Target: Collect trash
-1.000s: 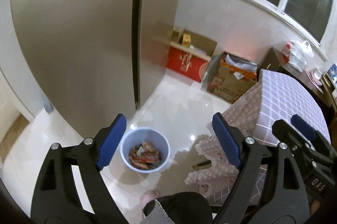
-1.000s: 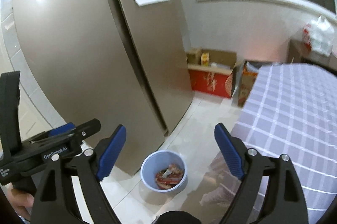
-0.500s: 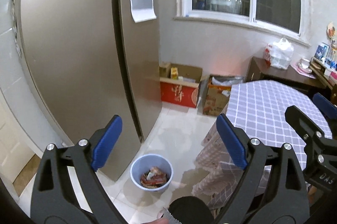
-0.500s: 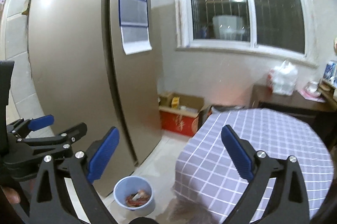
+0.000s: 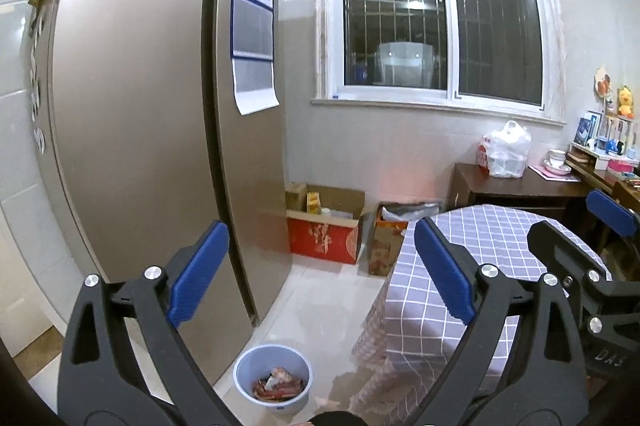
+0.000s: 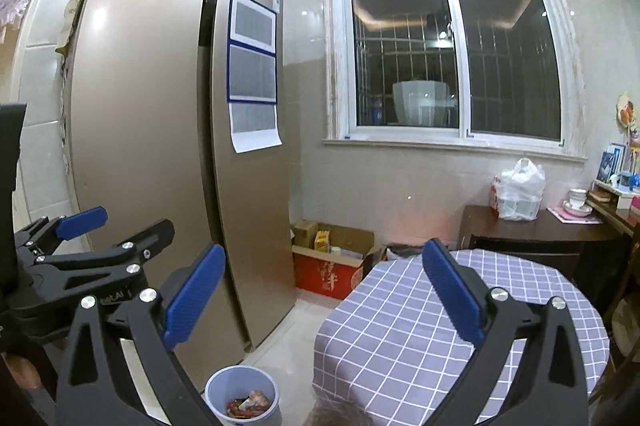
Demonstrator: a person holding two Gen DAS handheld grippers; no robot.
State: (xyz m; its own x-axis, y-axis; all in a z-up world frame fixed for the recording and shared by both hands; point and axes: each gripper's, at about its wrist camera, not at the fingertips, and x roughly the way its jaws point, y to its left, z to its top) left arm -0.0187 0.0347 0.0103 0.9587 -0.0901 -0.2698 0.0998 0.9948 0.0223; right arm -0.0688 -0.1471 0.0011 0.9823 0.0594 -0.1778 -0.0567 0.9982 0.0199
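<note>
We hold both grippers out over the room, side by side and pointing a little downward. The left gripper (image 5: 320, 270) has its blue pads spread wide and is opening at this moment, with nothing between them. The right gripper (image 6: 320, 290) also stands wide apart, and its gap is bare as well. Below and slightly left of the gap in each gripper, on the pale floor (image 5: 320, 306), sits a small blue bin (image 5: 273, 378) holding a heap of red and white wrappers (image 5: 278, 384). The bin stands just beside the foot of a tall bronze fridge (image 5: 132, 146), which fills the space to the left of both grippers. To the right of the bin, under the right-hand pads, a tabletop covered by a checked purple cloth (image 6: 400, 338) reaches out ahead of us; the cloth hangs down close to the bin. Straight ahead beyond the pads, an open red cardboard box (image 5: 324, 238) rests on the floor against the wall beneath a dark window (image 5: 436, 22). Farther right, a white plastic bag (image 5: 506, 150) sits on a dark wooden cabinet (image 5: 516, 188).
</note>
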